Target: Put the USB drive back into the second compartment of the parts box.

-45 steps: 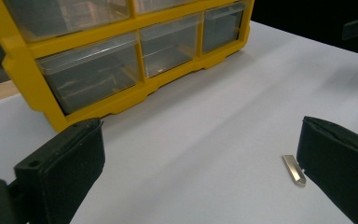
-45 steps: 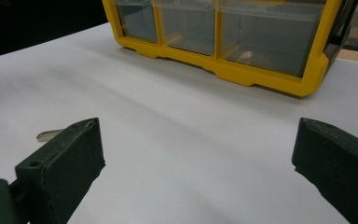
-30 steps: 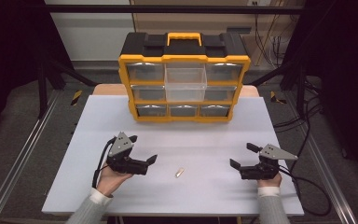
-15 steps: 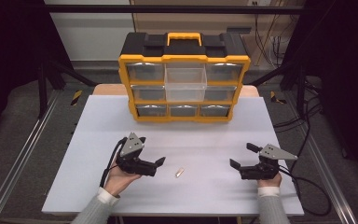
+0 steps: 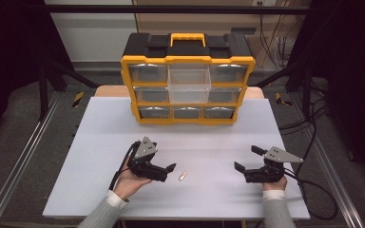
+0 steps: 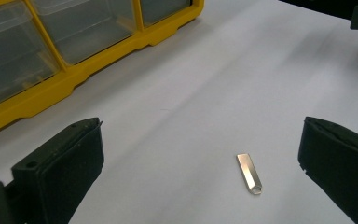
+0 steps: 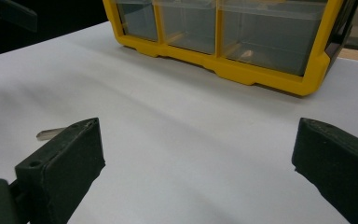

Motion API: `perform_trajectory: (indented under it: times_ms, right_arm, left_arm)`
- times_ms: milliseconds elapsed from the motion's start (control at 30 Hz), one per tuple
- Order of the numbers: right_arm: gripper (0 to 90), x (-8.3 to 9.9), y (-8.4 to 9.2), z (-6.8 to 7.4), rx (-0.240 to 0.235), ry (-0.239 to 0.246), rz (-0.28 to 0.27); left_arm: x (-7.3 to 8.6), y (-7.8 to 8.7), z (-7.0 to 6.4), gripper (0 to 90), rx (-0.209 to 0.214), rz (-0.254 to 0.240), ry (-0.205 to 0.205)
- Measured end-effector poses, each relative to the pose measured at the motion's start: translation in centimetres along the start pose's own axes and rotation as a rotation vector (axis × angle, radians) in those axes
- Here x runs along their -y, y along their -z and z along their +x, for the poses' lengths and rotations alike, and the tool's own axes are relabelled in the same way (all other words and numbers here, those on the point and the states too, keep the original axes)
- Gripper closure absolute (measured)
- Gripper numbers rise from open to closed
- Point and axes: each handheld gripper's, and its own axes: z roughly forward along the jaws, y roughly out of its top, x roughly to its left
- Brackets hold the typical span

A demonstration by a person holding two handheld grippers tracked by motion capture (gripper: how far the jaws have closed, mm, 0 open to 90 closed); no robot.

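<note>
A small flat metal strip (image 5: 183,176) lies on the white table (image 5: 100,137), near its front edge. My left gripper (image 5: 168,172) is open and sits just left of the strip, jaws pointing at it. In the left gripper view the strip (image 6: 249,173) lies on the table between and just ahead of the wide-apart jaws. My right gripper (image 5: 246,158) rests open at the front right, nothing between its jaws. The strip (image 7: 50,134) peeks out behind the left jaw in the right gripper view.
A yellow and black drawer organizer (image 5: 187,78) with clear drawers stands at the back middle of the table. Its top middle drawer (image 5: 188,81) is pulled out. Cables trail from both grippers toward the table's front corners.
My left gripper has moved right across the table, closing in on the metal strip. The right gripper and the strip have stayed put.
</note>
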Motion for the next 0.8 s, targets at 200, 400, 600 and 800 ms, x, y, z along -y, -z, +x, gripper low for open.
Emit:
perform_trajectory:
  times_ms: [200, 400, 600, 800]
  right_arm:
    - [2.5, 0.0, 0.0, 0.0, 0.000, 0.002, -0.001]
    - [2.5, 0.0, 0.0, 0.0, -0.001, 0.000, 0.000]
    - [2.5, 0.0, 0.0, 0.0, -0.002, 0.000, 0.002]
    - [2.5, 0.1, -0.1, 0.0, -0.003, 0.003, 0.006]
  left_arm:
    - [-0.1, -1.1, -0.6, 0.0, 0.012, 0.031, -0.010]
    - [-0.1, -1.8, -0.9, 0.0, 0.018, 0.054, -0.016]
    - [0.0, -2.6, -1.2, 0.0, 0.023, 0.074, -0.012]
    - [0.4, -3.7, -1.9, 0.0, 0.023, 0.113, -0.017]
